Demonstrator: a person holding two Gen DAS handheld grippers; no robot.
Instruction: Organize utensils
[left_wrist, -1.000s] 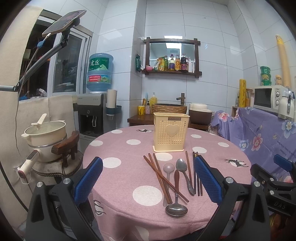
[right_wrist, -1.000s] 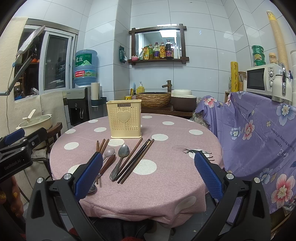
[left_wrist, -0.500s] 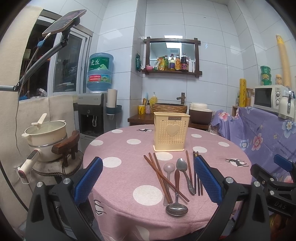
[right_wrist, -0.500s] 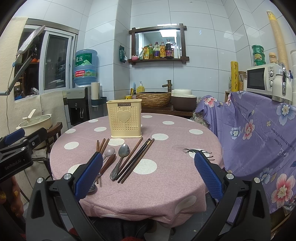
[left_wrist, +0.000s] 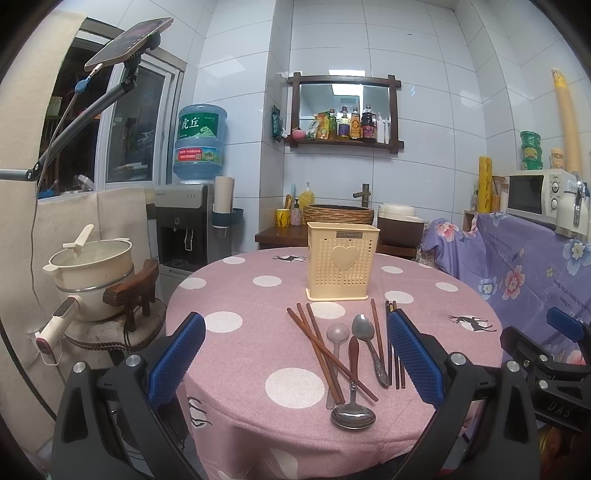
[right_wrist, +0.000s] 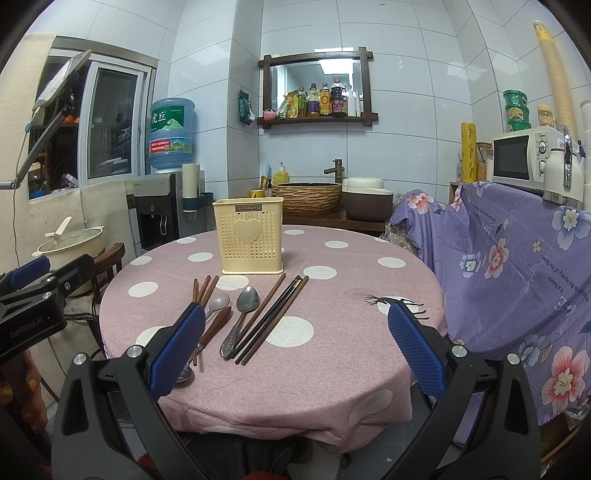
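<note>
Pink dotted table (left_wrist: 236, 354): chopsticks (left_wrist: 325, 350) lie lengthwise toward the basket (left_wrist: 341, 266); both hand-held grippers gape wide.

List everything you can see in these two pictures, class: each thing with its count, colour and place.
Table: one, pink cloth with white dots, centre.
Utensil holder: one, cream, far side of the table.
Spoons: three, two metal and one pale, in front of the holder.
Chopsticks: several, brown and dark, beside the spoons.
Water bottle: one, blue, on the dispenser.
Pot: one, cream, left of the table.
Microwave: one, white, right.
Left gripper: one, black with blue pads, open.
Right gripper: one, same colours, open.
</note>
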